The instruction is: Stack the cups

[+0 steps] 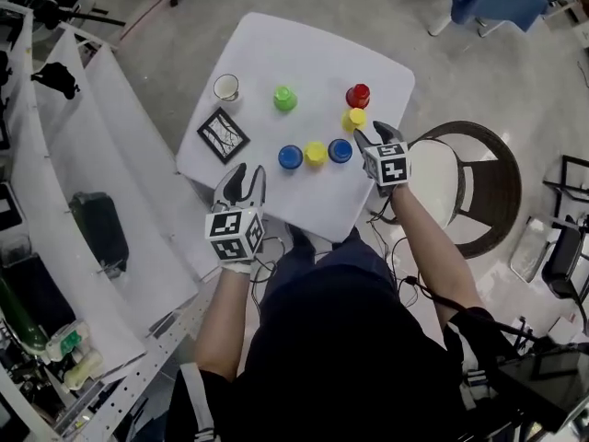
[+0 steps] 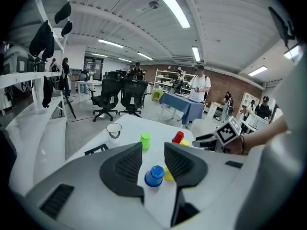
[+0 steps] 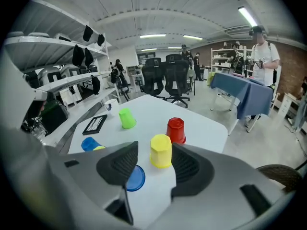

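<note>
Cups stand upside down and unstacked on the white rounded-corner table (image 1: 276,44). Taking the table's middle in the head view as the dial centre, the green plastic cup (image 1: 285,98) sits at twelve o'clock. The red plastic cup (image 1: 358,95) is at two, with the far yellow plastic cup (image 1: 355,118) just beside it near three. At six runs a close row: left blue plastic cup (image 1: 290,157), middle yellow plastic cup (image 1: 316,153), right blue plastic cup (image 1: 340,150). A pale upright cup (image 1: 225,87) stands at ten and a black square-framed tile (image 1: 223,135) at nine.

The left gripper (image 1: 244,175) is at seven, its jaws moderately apart and empty; the left blue cup shows through the gap, untouched. The right gripper (image 1: 375,136) is at four, its jaws wide. The far yellow cup is just ahead of its tips and not clamped.
</note>
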{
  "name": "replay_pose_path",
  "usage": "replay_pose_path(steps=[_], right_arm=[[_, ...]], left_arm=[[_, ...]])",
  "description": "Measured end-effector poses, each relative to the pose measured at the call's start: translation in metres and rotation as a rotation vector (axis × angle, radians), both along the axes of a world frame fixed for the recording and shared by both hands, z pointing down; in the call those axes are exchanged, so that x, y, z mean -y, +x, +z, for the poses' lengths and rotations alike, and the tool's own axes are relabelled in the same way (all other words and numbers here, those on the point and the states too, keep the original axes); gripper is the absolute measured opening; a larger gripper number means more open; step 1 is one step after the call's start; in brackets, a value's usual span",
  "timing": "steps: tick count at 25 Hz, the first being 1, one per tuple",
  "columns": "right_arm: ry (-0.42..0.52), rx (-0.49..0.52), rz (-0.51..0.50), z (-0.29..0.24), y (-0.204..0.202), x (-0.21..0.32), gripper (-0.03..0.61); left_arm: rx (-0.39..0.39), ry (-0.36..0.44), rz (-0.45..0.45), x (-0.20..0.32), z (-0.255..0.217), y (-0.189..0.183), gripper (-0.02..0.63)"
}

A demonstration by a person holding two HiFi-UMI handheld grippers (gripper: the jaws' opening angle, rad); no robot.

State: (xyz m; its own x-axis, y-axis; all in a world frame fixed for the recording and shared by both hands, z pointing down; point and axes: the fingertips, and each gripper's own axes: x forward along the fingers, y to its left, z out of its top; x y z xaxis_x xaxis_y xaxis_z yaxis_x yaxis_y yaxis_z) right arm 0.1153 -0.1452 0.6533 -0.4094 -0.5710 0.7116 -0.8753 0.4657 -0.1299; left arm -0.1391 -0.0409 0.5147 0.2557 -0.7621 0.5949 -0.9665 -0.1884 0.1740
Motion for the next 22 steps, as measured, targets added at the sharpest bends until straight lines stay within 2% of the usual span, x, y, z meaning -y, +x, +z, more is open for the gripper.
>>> replay_pose_path(steps=[7,18,22], right_arm=[[-0.059,-0.012,-0.092,0.025,-0.002,0.019,0.233],[-0.130,-0.103,-0.194,0.063,-0.011,0.027,0.247],[-0.119,-0.120,-0.205,0.064,-0.015,0.029,0.213]], left_arm=[[0.010,-0.010,-0.061,0.006,0.002,0.014,0.141],[0.012,-0.037,-0.143,-0.001,0.011,0.001,0.141],[0.008,-0.040,-0.146,-0.002,0.014,-0.007,0.141]])
